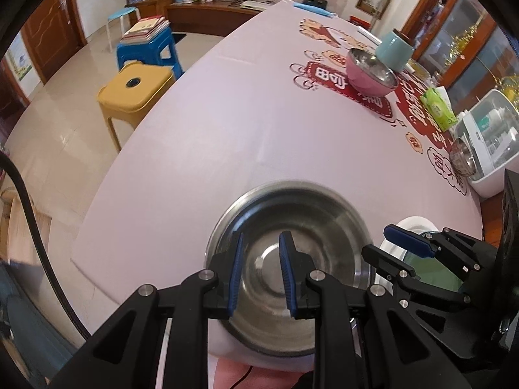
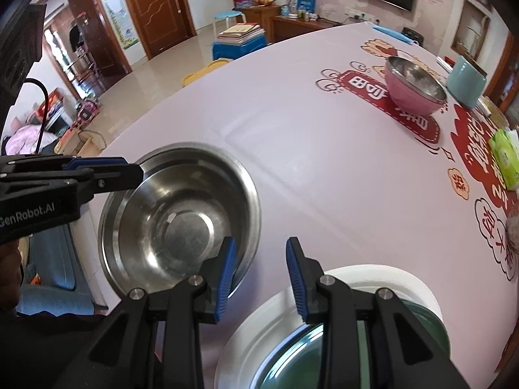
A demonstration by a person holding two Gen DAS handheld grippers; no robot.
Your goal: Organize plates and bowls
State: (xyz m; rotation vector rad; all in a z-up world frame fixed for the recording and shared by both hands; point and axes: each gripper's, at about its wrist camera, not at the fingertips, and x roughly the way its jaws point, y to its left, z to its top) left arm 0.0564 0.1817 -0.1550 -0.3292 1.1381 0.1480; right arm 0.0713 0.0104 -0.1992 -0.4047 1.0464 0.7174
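A large steel bowl (image 1: 301,259) sits at the near edge of the table; it also shows in the right wrist view (image 2: 175,217). My left gripper (image 1: 261,243) is open and hovers over the bowl, its fingers apart above the inside. My right gripper (image 2: 261,248) is open and empty, just right of the bowl's rim and above a white plate (image 2: 382,278). A green bowl (image 2: 311,353) rests on that plate, under my right gripper. A pink bowl with a steel inside (image 2: 415,87) stands far across the table, also seen in the left wrist view (image 1: 369,71).
A light blue canister (image 2: 465,81) stands behind the pink bowl. A green tissue pack (image 2: 506,159) lies at the right. A white dish rack (image 1: 489,149) and a small steel bowl (image 1: 462,160) stand at the right edge. Yellow (image 1: 136,90) and blue stools (image 1: 146,48) stand left of the table.
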